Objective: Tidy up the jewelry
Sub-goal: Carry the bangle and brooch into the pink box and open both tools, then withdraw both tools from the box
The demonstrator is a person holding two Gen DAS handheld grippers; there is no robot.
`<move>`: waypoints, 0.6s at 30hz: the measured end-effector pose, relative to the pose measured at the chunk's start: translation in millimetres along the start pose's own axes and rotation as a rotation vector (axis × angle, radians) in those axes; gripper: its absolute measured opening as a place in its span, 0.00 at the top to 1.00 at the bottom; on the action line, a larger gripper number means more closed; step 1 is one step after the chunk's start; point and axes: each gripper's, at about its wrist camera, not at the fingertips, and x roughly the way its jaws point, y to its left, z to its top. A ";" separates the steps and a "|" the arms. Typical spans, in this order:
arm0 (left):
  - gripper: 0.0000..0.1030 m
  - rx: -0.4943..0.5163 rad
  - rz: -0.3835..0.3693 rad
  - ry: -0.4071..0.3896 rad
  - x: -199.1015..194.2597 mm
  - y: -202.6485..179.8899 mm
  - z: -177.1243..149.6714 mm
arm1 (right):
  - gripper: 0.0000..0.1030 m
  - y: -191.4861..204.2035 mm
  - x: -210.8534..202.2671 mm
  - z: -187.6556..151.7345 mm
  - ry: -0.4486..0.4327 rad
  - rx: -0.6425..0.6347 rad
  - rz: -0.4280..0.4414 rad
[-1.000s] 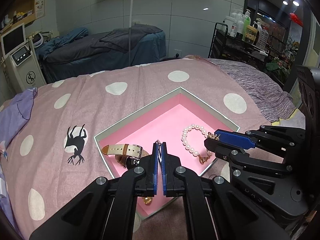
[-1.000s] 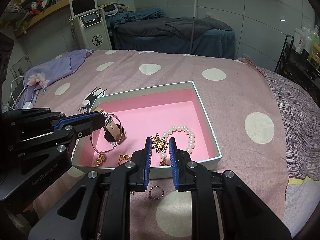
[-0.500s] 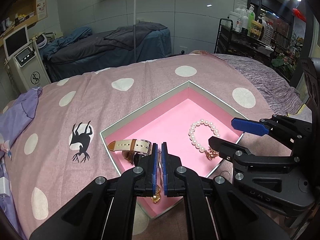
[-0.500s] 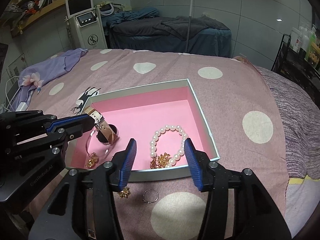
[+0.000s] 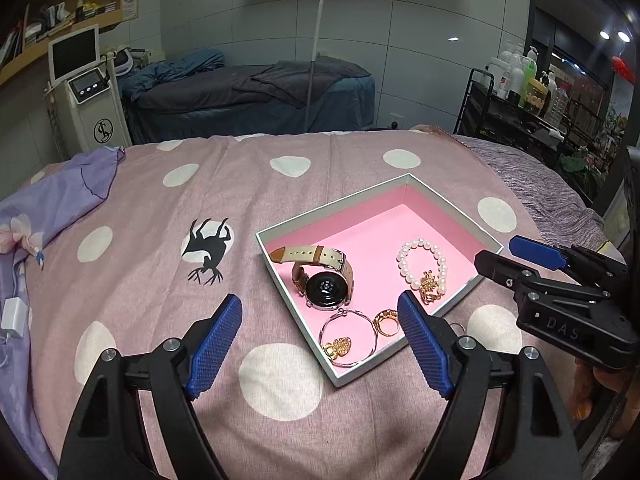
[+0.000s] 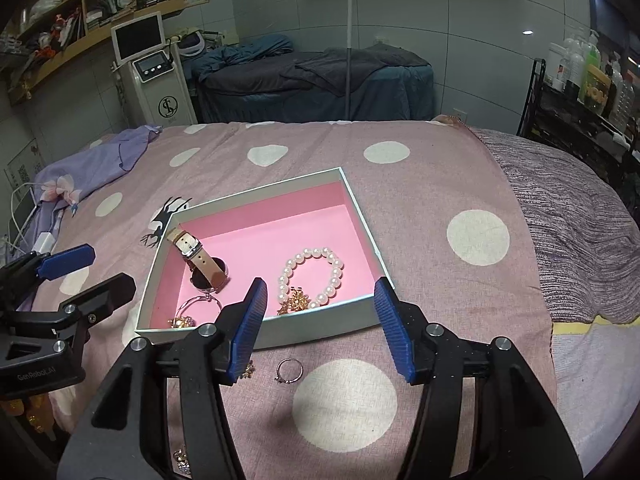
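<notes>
A pink-lined box [image 5: 452, 214] [image 6: 356, 200] lies on the spotted bedspread. Inside it are a watch [image 5: 326, 282] [image 6: 200, 260], a pearl bracelet [image 5: 420, 260] [image 6: 316, 276], a gold brooch [image 5: 430, 284] [image 6: 298, 302], a silver bangle [image 5: 348, 338] with a gold charm [image 5: 338, 346], and a gold ring [image 5: 386, 320]. Outside the box, a silver ring [image 6: 289, 371] and a small gold piece [image 6: 248, 370] lie on the bedspread. My left gripper [image 5: 320, 344] is open and empty before the box's near corner. My right gripper [image 6: 320, 328] is open and empty above the box's near wall.
A purple cloth [image 5: 60, 192] and a white charger [image 5: 12, 314] lie at the left. More gold jewelry [image 6: 182, 460] sits at the bottom edge of the right wrist view. A treatment bed [image 5: 248, 96], a machine [image 5: 86, 92] and a shelf of bottles [image 5: 532, 88] stand behind.
Both grippers have opened wide and pulled back from the box. The right one released the gold brooch beside the pearls. The left one opened after being shut over the box's near corner.
</notes>
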 end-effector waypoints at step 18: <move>0.19 0.030 -0.065 0.056 -13.2 -19.0 -36.7 | 0.45 -4.0 -13.0 -43.1 0.080 0.016 0.024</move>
